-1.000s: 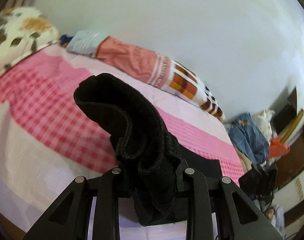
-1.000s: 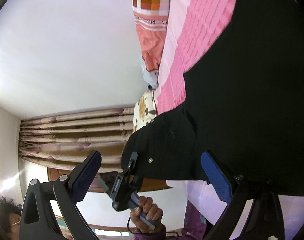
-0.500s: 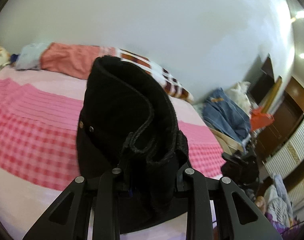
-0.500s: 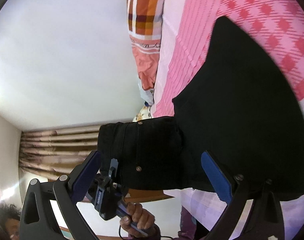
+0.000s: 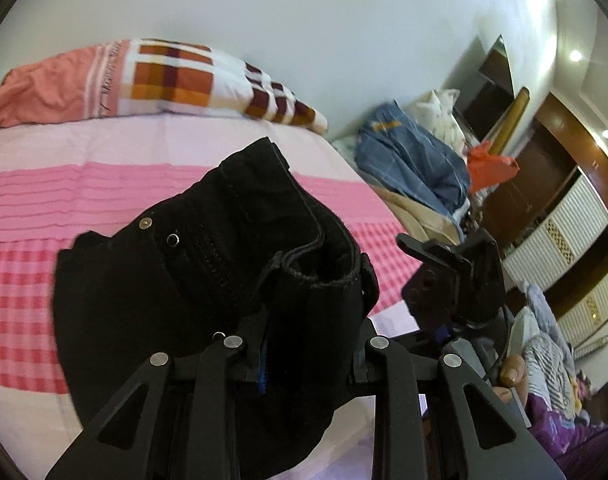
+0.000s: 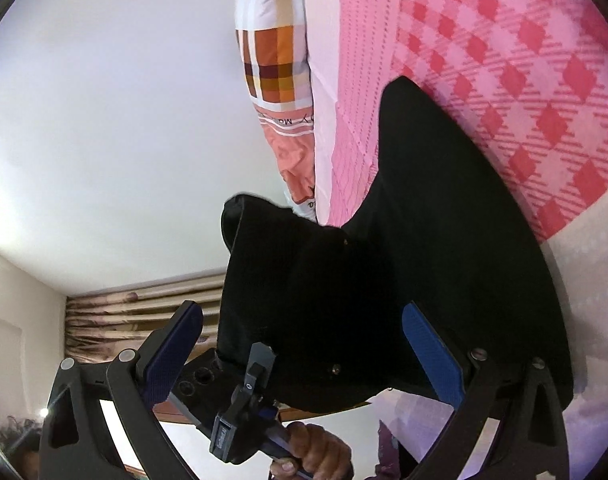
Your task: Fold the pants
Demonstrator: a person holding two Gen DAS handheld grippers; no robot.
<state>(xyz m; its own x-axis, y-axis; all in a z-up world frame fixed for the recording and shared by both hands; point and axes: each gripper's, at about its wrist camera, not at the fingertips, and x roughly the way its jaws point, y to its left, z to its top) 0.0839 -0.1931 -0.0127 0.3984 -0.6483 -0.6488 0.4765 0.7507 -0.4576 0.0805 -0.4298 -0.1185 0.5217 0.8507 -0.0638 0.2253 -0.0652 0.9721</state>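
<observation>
1. The bed (image 5: pixel 104 184) under my work is spread with a pink sheet: plain pale pink at the far edge by the wall, then fine pink stripes, then red-and-pink checks nearer to me.
2. The black pants (image 6: pixel 443 220) lie directly on the checked part, one end lifted off the sheet.
3. A long pillow (image 5: pixel 152 80) lies along the far edge against the wall, salmon at one end and orange, maroon and white checks at the other.
4. Beyond the foot of the bed, a heap of blue clothing (image 5: pixel 407 168) sits on a separate surface I cannot make out.
</observation>
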